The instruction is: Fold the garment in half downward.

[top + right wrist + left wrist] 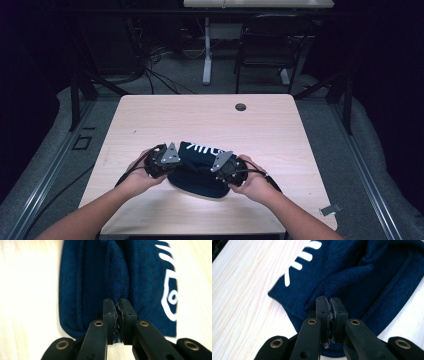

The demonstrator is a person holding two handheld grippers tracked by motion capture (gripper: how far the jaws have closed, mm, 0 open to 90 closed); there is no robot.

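Between both hand-held grippers — beanie (200, 167) lies crosswise.

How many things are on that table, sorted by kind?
Navy knitted garment: 1
Handheld grippers pinching it: 2, the left gripper and the right gripper
Round dark cap in the tabletop: 1
Total: 4

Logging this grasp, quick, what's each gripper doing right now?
Left gripper: closed, pinching a fold of the navy knit garment.
Right gripper: closed, pinching the same garment.
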